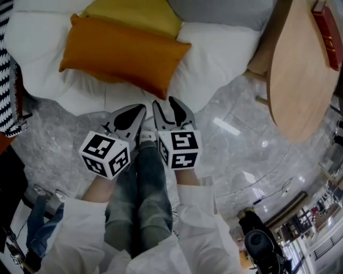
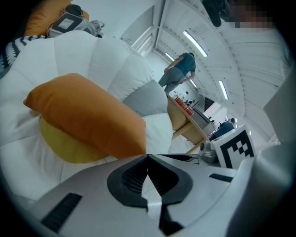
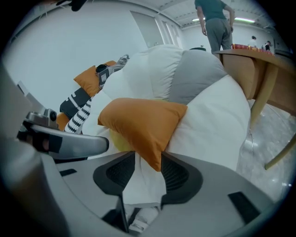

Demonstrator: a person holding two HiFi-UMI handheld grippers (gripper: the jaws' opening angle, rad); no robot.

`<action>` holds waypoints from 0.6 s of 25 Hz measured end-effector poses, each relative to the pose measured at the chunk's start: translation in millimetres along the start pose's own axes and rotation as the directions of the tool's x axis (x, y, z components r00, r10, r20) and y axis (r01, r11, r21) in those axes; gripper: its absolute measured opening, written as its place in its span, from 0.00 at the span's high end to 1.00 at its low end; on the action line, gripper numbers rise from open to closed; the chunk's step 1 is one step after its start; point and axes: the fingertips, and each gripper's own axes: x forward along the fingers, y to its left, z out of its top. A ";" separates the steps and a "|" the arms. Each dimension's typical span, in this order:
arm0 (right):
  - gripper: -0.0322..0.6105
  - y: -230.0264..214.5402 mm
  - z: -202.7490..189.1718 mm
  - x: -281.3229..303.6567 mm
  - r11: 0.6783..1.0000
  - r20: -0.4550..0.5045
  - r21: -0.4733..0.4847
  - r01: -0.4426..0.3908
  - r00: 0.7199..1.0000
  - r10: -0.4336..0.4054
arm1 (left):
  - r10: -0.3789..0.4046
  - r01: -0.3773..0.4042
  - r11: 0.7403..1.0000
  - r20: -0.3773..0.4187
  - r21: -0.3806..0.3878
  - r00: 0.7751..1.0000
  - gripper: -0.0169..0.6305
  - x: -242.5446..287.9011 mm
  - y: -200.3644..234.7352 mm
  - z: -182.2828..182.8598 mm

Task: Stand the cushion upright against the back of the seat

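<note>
The orange cushion (image 1: pixel 123 53) lies flat and slanted on the white seat (image 1: pixel 214 53), on top of a yellow cushion (image 1: pixel 139 16). Both grippers hover just off the seat's front edge, above the person's legs. My left gripper (image 1: pixel 140 109) is shut, its tips meeting with nothing between them (image 2: pixel 148 156); the orange cushion (image 2: pixel 88 115) lies just beyond it. My right gripper (image 1: pixel 164 103) stands open. In the right gripper view the cushion's lower corner (image 3: pixel 138 122) shows in the gap between the jaws (image 3: pixel 148 155), and the pads do not press on it.
A grey cushion (image 1: pixel 225 10) leans at the seat's back right. A round wooden table (image 1: pixel 300 69) with red books (image 1: pixel 328 29) stands at the right. A black-and-white striped cushion (image 1: pixel 6 80) is at the left. A person (image 3: pixel 215 23) stands beyond the table. The floor is grey marble.
</note>
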 end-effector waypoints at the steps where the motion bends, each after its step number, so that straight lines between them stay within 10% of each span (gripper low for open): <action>1: 0.70 -2.8 -3.8 2.6 1.000 -0.013 -0.008 0.006 1.000 -0.007 | -0.002 0.002 1.000 -0.001 -0.001 1.000 0.96 0.1 0.2 -1.1; 15: 0.70 -11.6 -26.4 33.7 0.997 -0.130 -0.071 0.016 0.991 -0.025 | -0.019 0.019 1.000 -0.007 -0.012 1.000 0.96 1.1 -1.5 -6.9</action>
